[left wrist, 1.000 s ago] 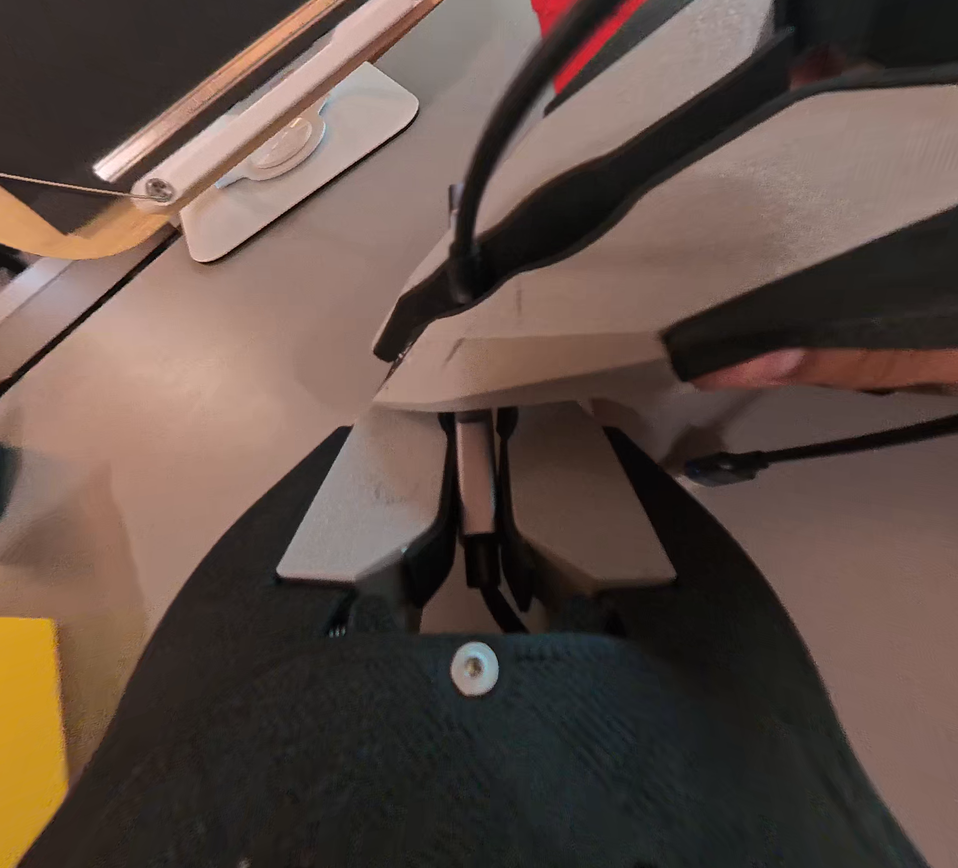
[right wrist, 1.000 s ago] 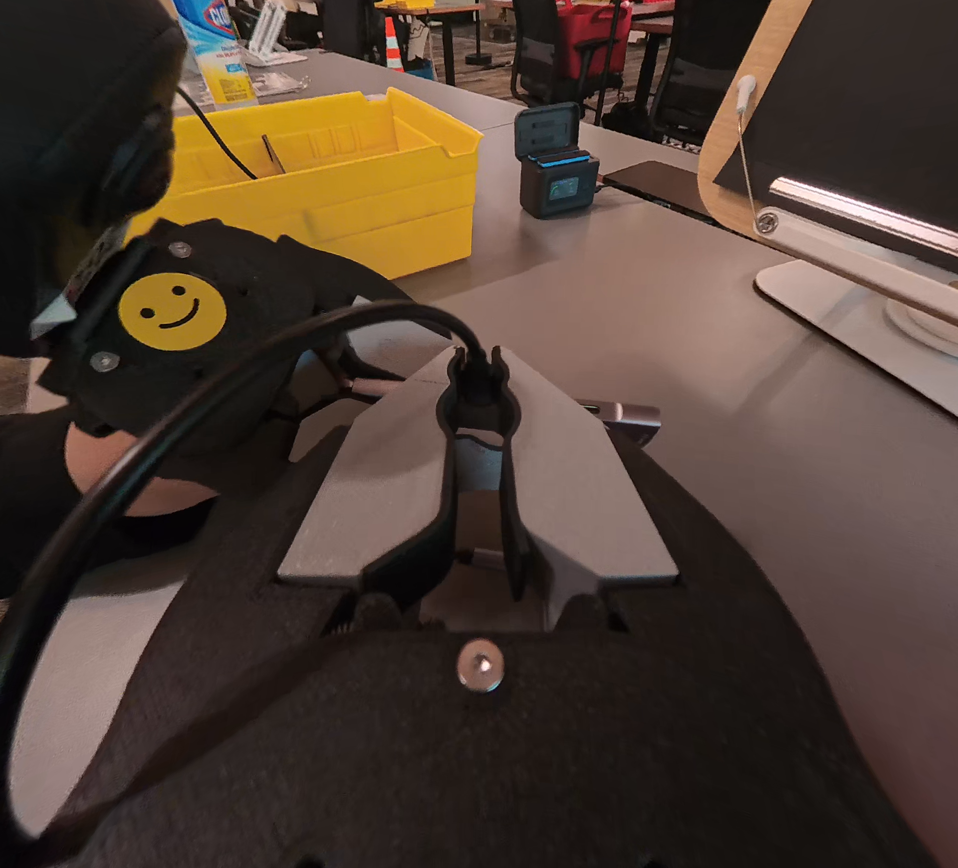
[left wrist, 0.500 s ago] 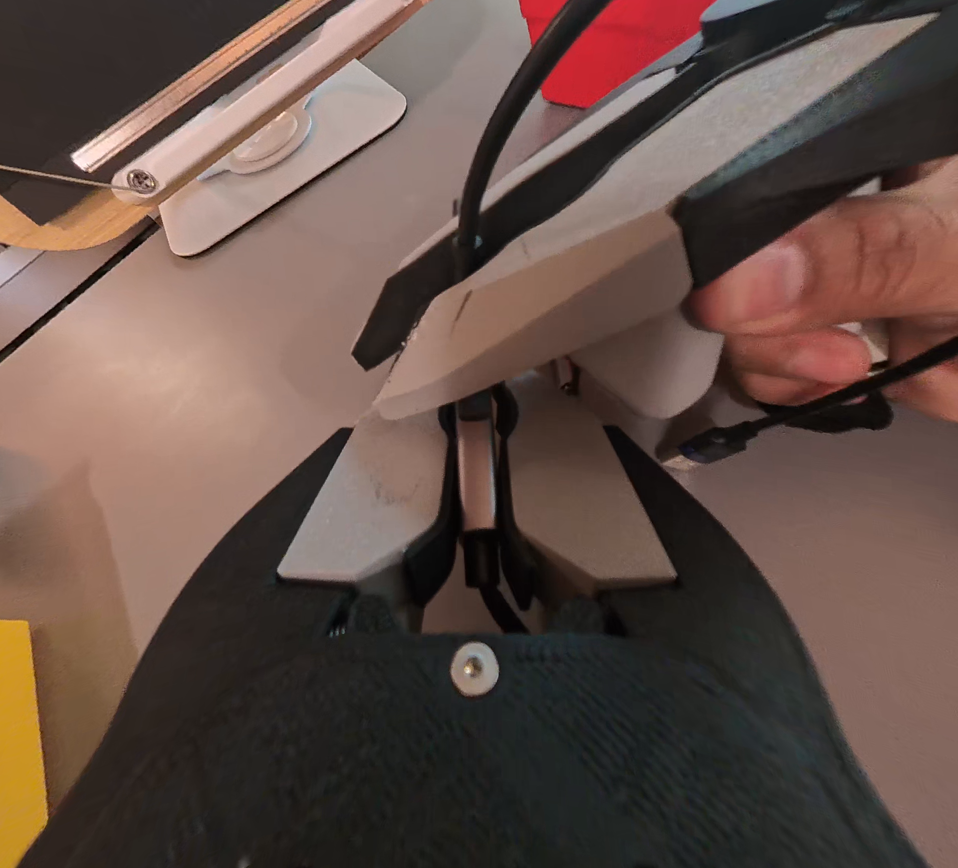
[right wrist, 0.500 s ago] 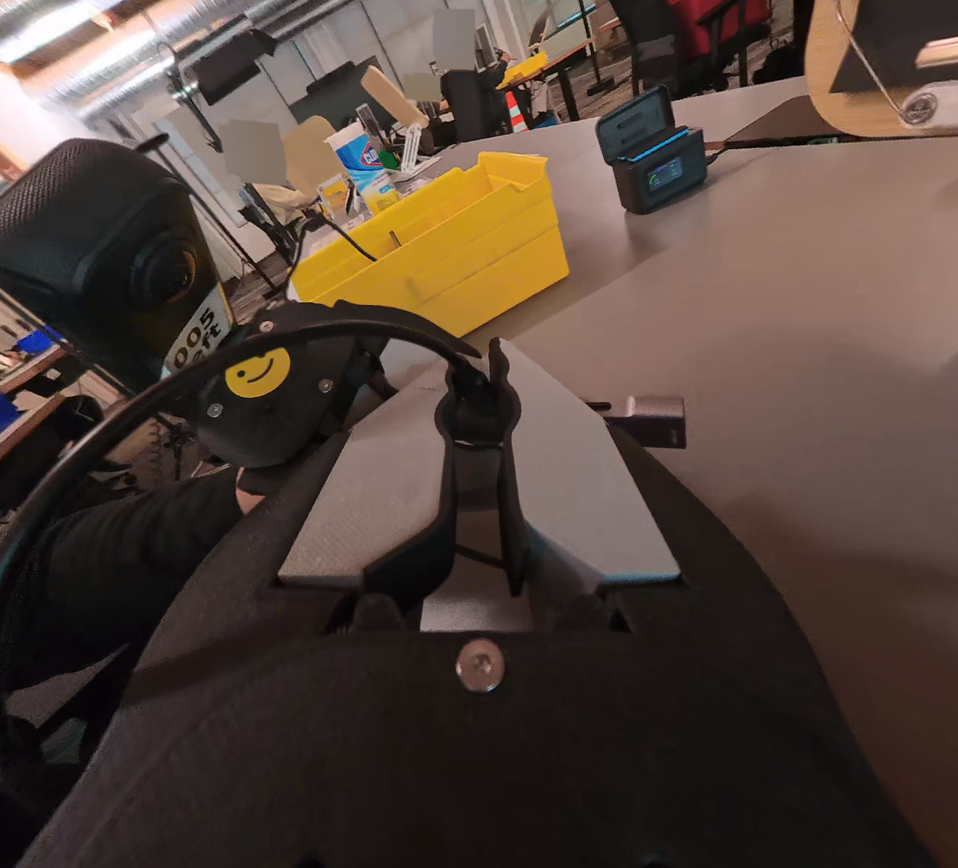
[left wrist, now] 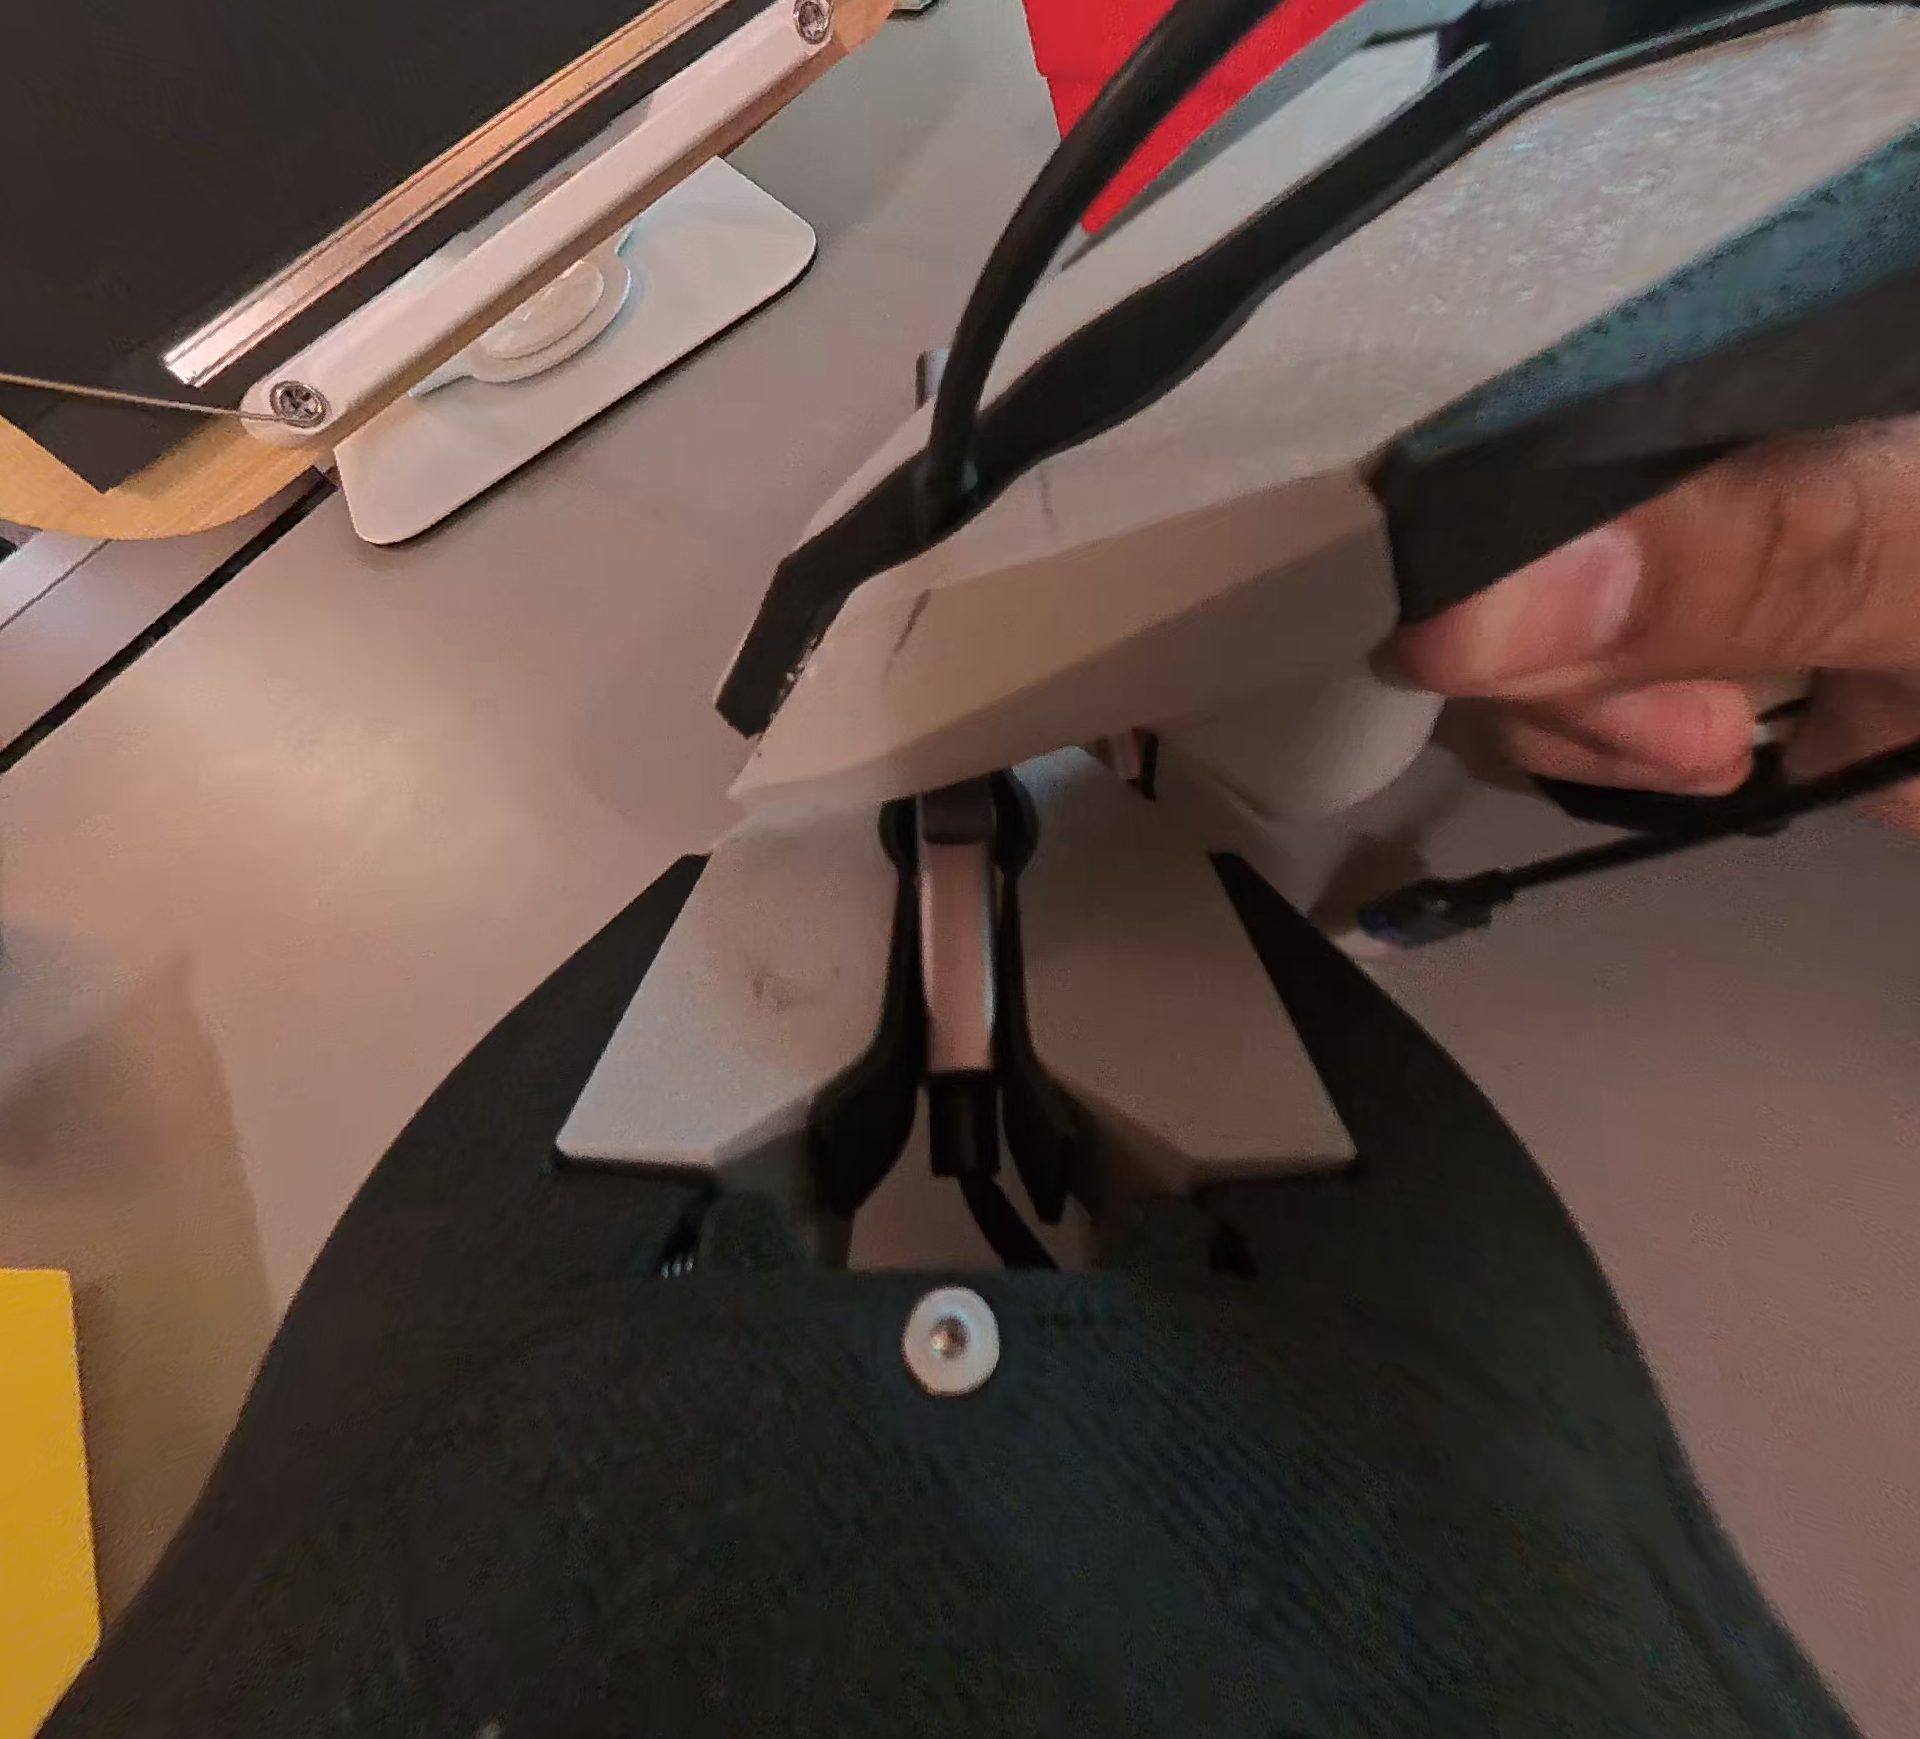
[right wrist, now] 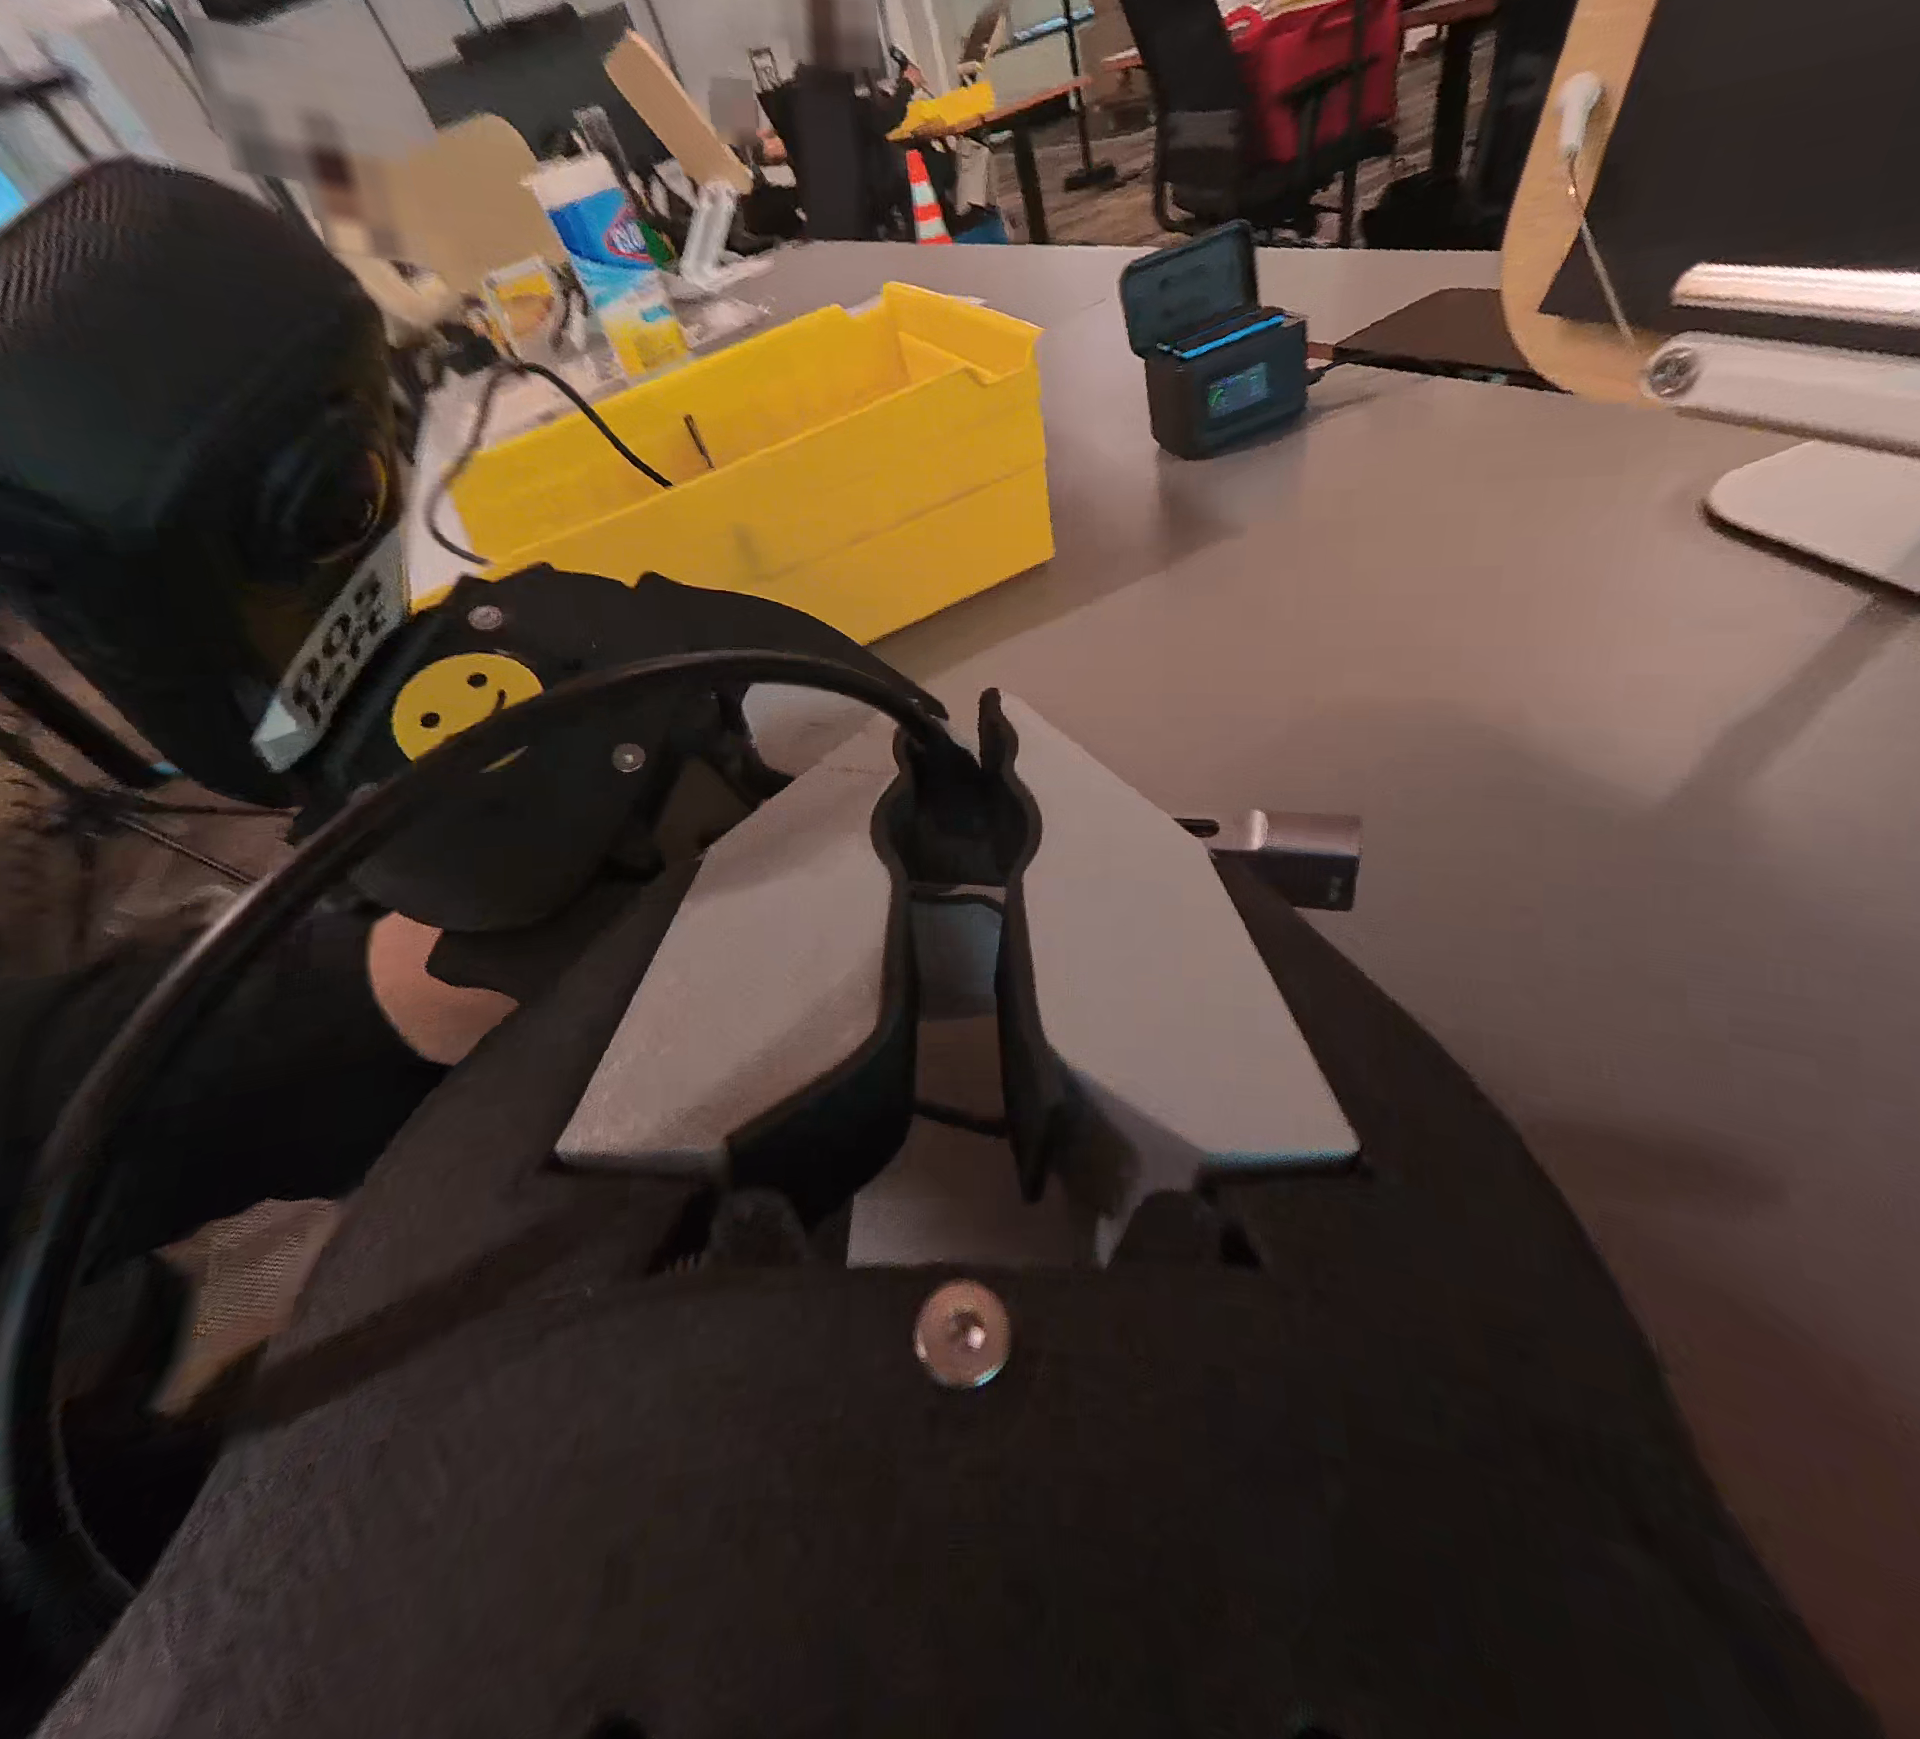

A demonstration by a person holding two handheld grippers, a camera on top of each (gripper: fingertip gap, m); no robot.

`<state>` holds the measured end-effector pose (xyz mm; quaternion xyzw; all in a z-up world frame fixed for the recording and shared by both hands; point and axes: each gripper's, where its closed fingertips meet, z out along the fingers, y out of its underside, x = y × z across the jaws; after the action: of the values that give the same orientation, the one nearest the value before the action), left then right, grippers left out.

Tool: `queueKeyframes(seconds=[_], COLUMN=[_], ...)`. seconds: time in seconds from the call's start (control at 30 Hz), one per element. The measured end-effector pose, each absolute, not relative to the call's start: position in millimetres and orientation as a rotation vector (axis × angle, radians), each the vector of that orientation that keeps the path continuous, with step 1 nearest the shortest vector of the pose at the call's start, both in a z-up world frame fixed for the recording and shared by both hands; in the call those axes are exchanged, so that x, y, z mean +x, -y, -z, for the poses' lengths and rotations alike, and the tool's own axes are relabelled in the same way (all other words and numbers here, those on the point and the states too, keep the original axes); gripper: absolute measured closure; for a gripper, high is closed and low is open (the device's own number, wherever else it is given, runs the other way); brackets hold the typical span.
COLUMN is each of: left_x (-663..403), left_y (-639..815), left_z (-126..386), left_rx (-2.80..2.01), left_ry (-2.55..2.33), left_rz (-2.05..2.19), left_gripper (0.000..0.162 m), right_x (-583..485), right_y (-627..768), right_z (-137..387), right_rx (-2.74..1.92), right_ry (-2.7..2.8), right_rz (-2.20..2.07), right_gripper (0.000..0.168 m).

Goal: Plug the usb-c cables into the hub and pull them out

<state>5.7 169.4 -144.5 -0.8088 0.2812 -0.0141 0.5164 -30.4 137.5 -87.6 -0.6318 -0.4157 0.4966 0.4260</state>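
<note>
Right gripper [right wrist: 956,816] clamped on black cable [right wrist: 312,858], left gripper [left wrist: 956,858] pinching hub [left wrist: 956,962]; plugging apparently unfinished, second cable [left wrist: 1475,889] lying near right.

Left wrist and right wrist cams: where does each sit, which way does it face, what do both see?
Left wrist: on the left gripper, facing along its fingers shut on the hub; right gripper and a hand cross ahead.
Right wrist: on the right gripper, shut on the black cable, facing the yellow bin; left gripper at left.
Shared: hub, cable, grey table, monitor stand.
</note>
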Motion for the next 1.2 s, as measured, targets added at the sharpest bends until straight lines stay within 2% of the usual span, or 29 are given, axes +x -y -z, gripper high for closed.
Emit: queueKeyframes(seconds=[0.07, 0.17, 0.2, 0.33, 0.5, 0.63, 0.67, 0.93, 1.1, 1.2], left_x=[5, 1, -1, 1, 4, 3, 2, 6, 5, 8], left_y=[-171, -170, -168, -168, -166, -167, -166, -165, -166, -166], left_z=[148, 146, 145, 142, 141, 143, 142, 140, 144, 137], left_rx=[-1.955, -1.945, -1.935, -1.933, -1.917, -1.921, -1.914, -1.909, -1.916, -1.889], left_ry=[-0.677, -0.664, -0.660, -0.653, -0.690, -0.675, -0.673, -0.684, -0.672, -0.667], left_rz=[0.012, 0.018, 0.021, 0.032, 0.016, 0.041, 0.040, 0.030, 0.073, 0.086], left_gripper=[0.155, 0.156, 0.157, 0.156, 0.156, 0.156, 0.157, 0.156, 0.156, 0.156], right_x=[-31, -32, -34, -35, -33, -33, -33, -32, -33, -31], right_y=[-140, -143, -142, -138, -132, -139, -139, -129, -137, -136], right_z=[91, 92, 91, 87, 86, 90, 89, 85, 89, 82], right_rx=[-1.567, -1.405, -1.387, -1.508, -1.557, -1.406, -1.391, -1.532, -1.423, -1.385], right_ry=[1.067, 1.233, 1.238, 1.139, 1.091, 1.251, 1.254, 1.132, 1.229, 1.202], right_rz=[-1.156, -0.600, -0.563, -0.980, -1.230, -0.629, -0.589, -1.252, -0.679, -0.652], right_gripper=[0.162, 0.163, 0.163, 0.163, 0.162, 0.164, 0.164, 0.162, 0.164, 0.164])
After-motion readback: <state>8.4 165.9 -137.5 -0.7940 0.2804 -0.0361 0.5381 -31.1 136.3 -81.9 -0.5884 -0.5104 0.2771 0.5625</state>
